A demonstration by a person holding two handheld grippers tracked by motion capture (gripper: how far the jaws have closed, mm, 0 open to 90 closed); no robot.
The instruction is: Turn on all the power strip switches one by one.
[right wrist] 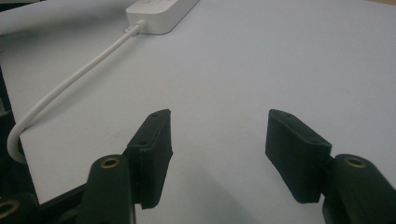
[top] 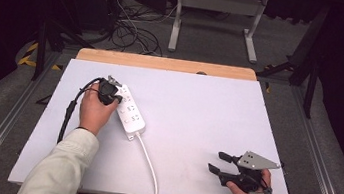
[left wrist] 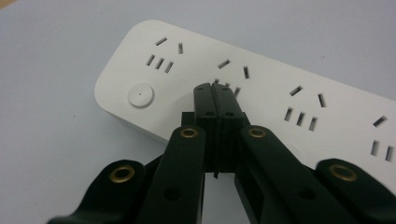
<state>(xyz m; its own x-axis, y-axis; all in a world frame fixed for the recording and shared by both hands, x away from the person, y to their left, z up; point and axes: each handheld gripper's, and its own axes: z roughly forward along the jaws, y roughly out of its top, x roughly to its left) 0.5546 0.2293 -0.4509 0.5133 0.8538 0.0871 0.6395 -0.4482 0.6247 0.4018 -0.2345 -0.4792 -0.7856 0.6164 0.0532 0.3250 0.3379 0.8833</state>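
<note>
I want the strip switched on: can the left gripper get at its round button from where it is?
Probably yes: the shut left gripper sits over the power strip, the button just beside it, uncovered.

Power strip (top: 130,112), high view: its far end is hidden under the left tool (top: 108,92) and the hand (top: 93,112) holding it.
Power strip, left gripper view: the right end is cut off by the picture's edge; one middle socket is partly covered by the closed jaws.
Power strip, right gripper view: cut off by the top edge.
White cord (top: 149,167): runs off the tabletop (top: 207,117) at its near edge, so the plug end cannot be seen.
Right tool (top: 219,163): its grip is hidden in the hand.
</note>
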